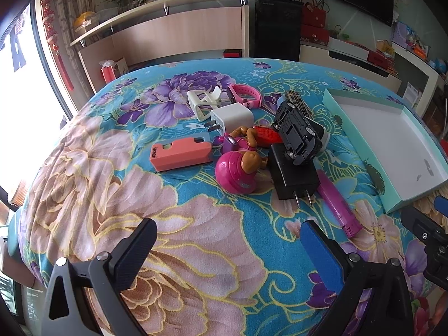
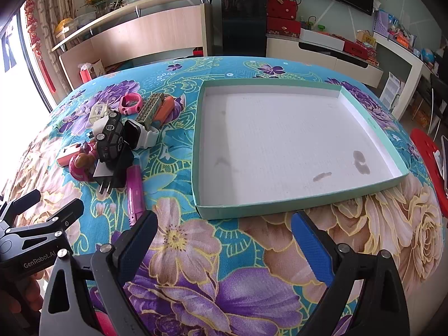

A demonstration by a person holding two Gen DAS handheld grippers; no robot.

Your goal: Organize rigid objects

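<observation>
Left of the tray (image 2: 372, 128), a heap of small things: salmon case (image 1: 180, 154), pink toy (image 1: 238, 169), white charger (image 1: 231, 117), black car (image 1: 298, 134) atop the black adapter (image 1: 294, 176). Both the left gripper (image 1: 228, 246) and right gripper (image 2: 224, 238) hover short of it, fingers apart, holding nothing.

Floral blanket (image 2: 224, 252) carries teal tray (image 2: 372, 190), toy pile (image 1: 252, 140).

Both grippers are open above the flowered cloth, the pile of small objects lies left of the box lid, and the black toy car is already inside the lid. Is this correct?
One detail is wrong: the black toy car is not in the box lid. The right wrist view shows the lid holding nothing, and the car on the pile, atop the black charger. The rest stands: the left gripper and right gripper are open.
</observation>
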